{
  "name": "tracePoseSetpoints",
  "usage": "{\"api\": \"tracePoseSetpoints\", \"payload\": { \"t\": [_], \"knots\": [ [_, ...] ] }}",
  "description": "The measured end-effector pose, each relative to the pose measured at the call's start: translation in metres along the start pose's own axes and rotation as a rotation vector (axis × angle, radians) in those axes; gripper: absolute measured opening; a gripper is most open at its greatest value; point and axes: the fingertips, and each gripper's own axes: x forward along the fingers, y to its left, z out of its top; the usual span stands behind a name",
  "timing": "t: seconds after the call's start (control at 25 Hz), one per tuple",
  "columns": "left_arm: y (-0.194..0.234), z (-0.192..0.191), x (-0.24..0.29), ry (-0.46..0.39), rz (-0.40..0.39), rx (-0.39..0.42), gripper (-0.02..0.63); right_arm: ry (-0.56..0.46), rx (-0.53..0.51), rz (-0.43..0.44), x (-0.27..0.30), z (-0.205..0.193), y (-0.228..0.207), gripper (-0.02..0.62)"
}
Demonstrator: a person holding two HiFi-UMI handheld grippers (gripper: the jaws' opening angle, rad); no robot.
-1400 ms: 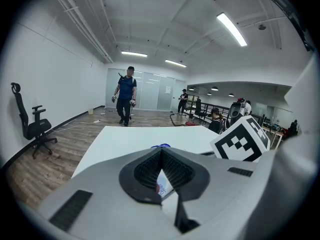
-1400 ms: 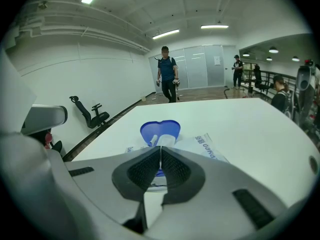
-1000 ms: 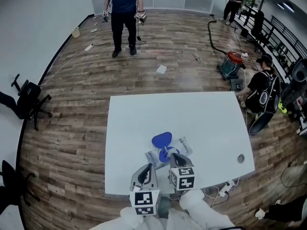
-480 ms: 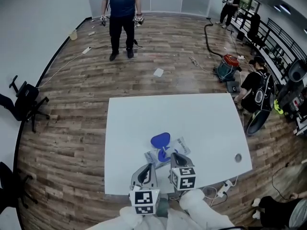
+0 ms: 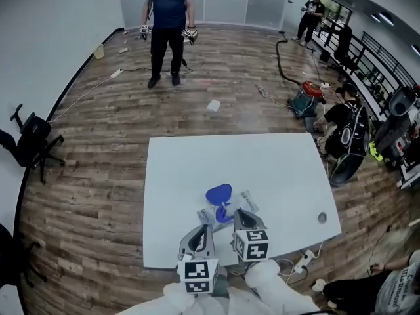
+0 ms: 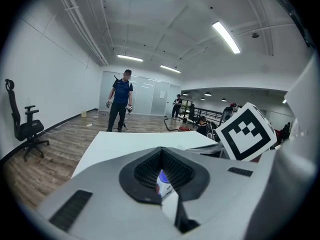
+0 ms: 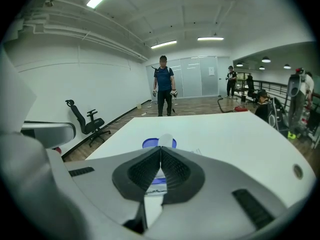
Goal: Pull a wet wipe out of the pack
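The pads [image 7: 145, 171] of the right gripper [image 7: 160, 149] are pressed together to a thin slit. A pale rounded tab, taken to be the wet wipe [image 7: 165, 139], stands up just past their tips. It is judged to be pinched there, though the contact itself is masked by the pads. The left gripper [image 6: 161, 149] is likewise closed at its tips, and a printed edge of the pack [image 5: 248, 201] is seen in the hollow between its pads, so that end is judged to be clamped.

In the head view the pack is found lying flat on the table [image 5: 262, 163], close to the near edge. Its long axis is laid from near-left to far-right, and the blue lid [image 5: 218, 193] is flipped open toward the far side. The opening is placed under the right gripper's tips, while the left gripper is set at the pack's near-left corner, just beside the right one.

The pull is therefore expected to be made by the right gripper, upward and away from the opening, against the left gripper's hold. If that hold is slack, the whole pack may be lifted with the wipe.
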Motion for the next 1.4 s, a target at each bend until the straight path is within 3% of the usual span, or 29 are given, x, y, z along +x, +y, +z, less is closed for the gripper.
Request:
{"api": "tracePoseSetpoints", "payload": {
  "t": [1.4],
  "knots": [
    [-0.008,0.016,-0.029,-0.060,-0.045,0.025,-0.002,-0.158,-0.009,-0.063,-0.073,0.043,0.002,0.014]
  ]
}}
